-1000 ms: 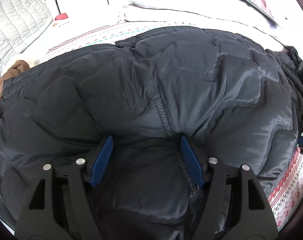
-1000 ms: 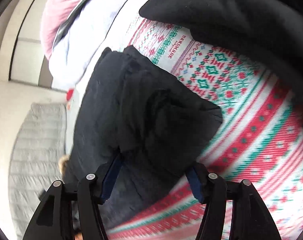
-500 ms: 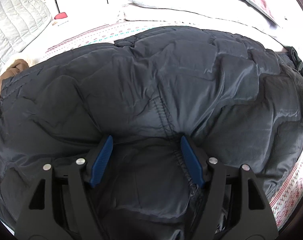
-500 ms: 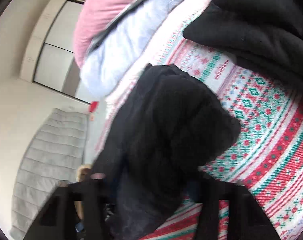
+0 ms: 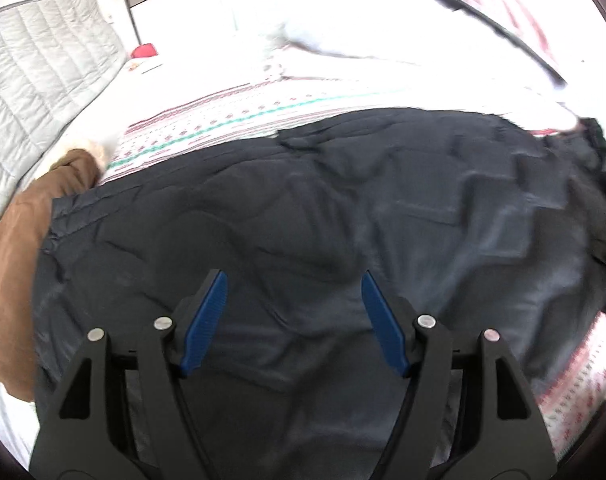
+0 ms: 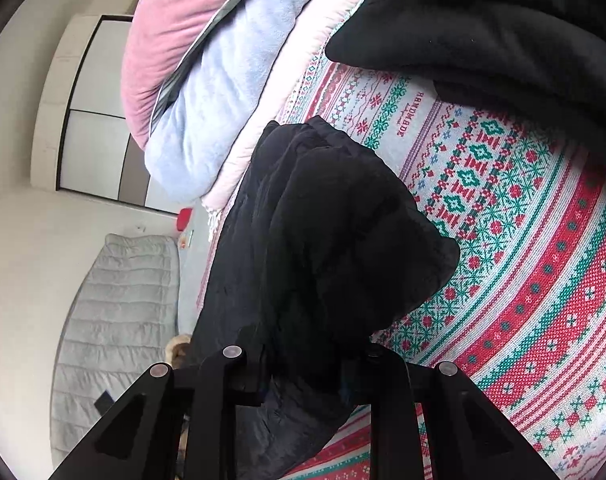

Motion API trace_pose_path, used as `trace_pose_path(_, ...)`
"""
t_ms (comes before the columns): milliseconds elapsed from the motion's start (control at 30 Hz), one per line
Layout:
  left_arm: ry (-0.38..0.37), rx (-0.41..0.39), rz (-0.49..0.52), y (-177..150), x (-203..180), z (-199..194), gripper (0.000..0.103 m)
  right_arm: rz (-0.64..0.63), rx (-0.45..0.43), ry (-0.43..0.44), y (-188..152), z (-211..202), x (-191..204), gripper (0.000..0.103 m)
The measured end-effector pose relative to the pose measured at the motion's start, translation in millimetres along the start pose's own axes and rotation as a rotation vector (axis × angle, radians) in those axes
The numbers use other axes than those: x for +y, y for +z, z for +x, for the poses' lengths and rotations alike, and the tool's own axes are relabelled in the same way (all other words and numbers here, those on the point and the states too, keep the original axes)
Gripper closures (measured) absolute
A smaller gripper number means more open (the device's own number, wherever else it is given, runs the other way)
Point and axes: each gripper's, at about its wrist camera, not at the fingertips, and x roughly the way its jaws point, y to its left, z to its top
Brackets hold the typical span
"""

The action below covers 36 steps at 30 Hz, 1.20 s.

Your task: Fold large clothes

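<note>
Garment: a large dark navy quilted puffer jacket (image 5: 343, 216) lies spread on the bed, over a red, green and white knitted-pattern bedspread (image 6: 523, 240).

Left tongs: the left tongs (image 5: 294, 322) stand apart, blue pads wide, hovering just above the jacket's near part; nothing sits between them.

Right tongs: the right tongs (image 6: 311, 372) have a bunched dark fold of the jacket (image 6: 335, 248) filling the gap between the fingers. The pads are hidden by cloth, so I judge them clamped on it, though the closure itself is not shown.

Direction from left tongs: the jacket stretches forward and out to both sides, with its long axis running crosswise to the fingers.

Direction from right tongs: the jacket runs forward and to the left from the held part; bare bedspread lies to the right.

Nearer tongs: the right set is already on the cloth; the left is just above it, not touching so far as I can tell.

Neighbours: a brown garment (image 5: 19, 264) lies at the jacket's left edge in the left view; stacked pink and pale blue bedding (image 6: 207, 92) sits beyond the jacket.

Coming move, as a judgement: carry the held part across the jacket's width.
</note>
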Motion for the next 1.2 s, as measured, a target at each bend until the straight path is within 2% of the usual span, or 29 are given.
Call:
trace_pose_path(67, 0.024, 0.049, 0.010, 0, -5, 22, 0.033, -0.003, -0.001, -0.011, 0, 1, 1, 0.079)
trace_pose_path(233, 0.097, 0.064, 0.061, -6, -24, 39, 0.030, -0.004, 0.018, -0.051, 2, 5, 0, 0.079)
trace_pose_path(600, 0.072, 0.091, 0.021, -2, -18, 32, 0.031, 0.027, 0.036, -0.060, 1, 4, -7, 0.079)
trace_pose_path(833, 0.079, 0.088, 0.000, 40, -9, 44, 0.031, 0.029, 0.039, -0.061, 0, 2, -6, 0.078)
trace_pose_path(933, 0.075, 0.153, 0.010, 44, -14, 68, 0.030, 0.034, 0.042, -0.061, 0, 3, -6, 0.078)
trace_pose_path(1100, 0.107, 0.175, 0.042, 41, -20, 78, 0.029, 0.019, 0.040, -0.075, -2, 3, -3, 0.078)
trace_pose_path(1200, 0.050, 0.207, 0.003, 56, -10, 69, 0.029, 0.024, 0.041, -0.079, -2, 3, -4, 0.078)
